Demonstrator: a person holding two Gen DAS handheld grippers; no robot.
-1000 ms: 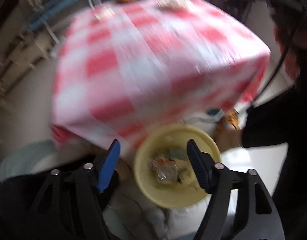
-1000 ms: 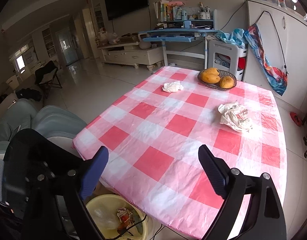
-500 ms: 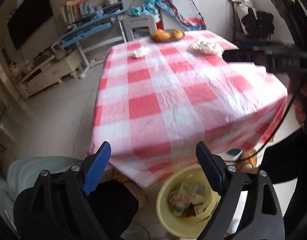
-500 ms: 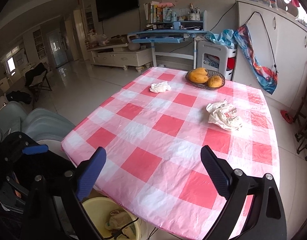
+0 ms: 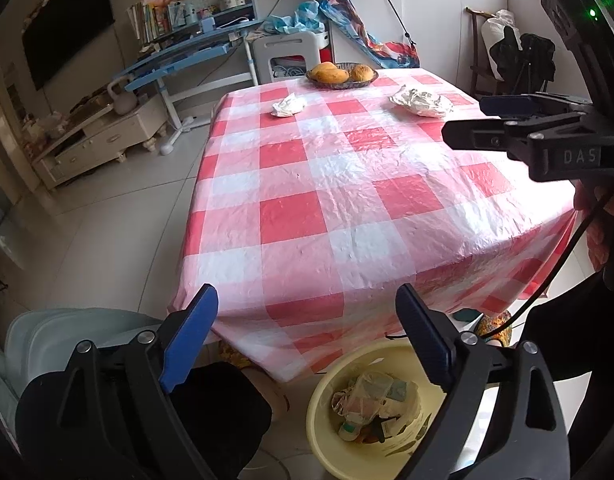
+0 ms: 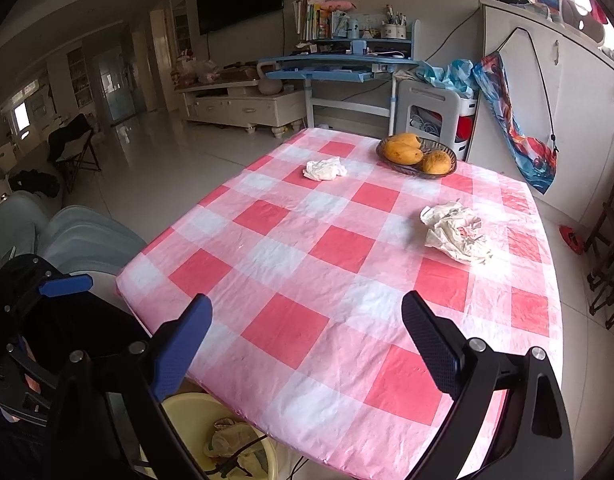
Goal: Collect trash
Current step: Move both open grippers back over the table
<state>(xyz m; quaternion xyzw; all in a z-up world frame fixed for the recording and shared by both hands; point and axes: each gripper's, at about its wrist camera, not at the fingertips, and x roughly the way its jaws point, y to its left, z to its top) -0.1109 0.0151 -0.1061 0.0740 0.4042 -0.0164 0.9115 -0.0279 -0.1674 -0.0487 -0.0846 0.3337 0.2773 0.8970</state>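
Observation:
Two crumpled white wrappers lie on the red-and-white checked table (image 5: 291, 216): a small one (image 5: 287, 105) (image 6: 324, 169) at the far left and a larger one (image 5: 421, 103) (image 6: 457, 232) at the right. A yellow bin (image 5: 331, 412) (image 6: 179, 408) holding trash stands on the floor below the table's near edge. My left gripper (image 5: 307, 320) is open and empty, above the bin and in front of the table edge. My right gripper (image 6: 307, 328) is open and empty over the table's near part; it also shows in the left wrist view (image 5: 483, 120).
A basket of mangoes (image 6: 417, 154) (image 5: 342, 74) sits at the table's far edge. A grey seat (image 5: 47, 332) stands left of the table. A blue desk (image 6: 339, 68), a white stool (image 6: 431, 114) and cabinets (image 6: 567, 92) lie behind.
My left gripper has risen and tilted up from over the bin, so the whole table now shows. My right gripper has moved a little forward over the table.

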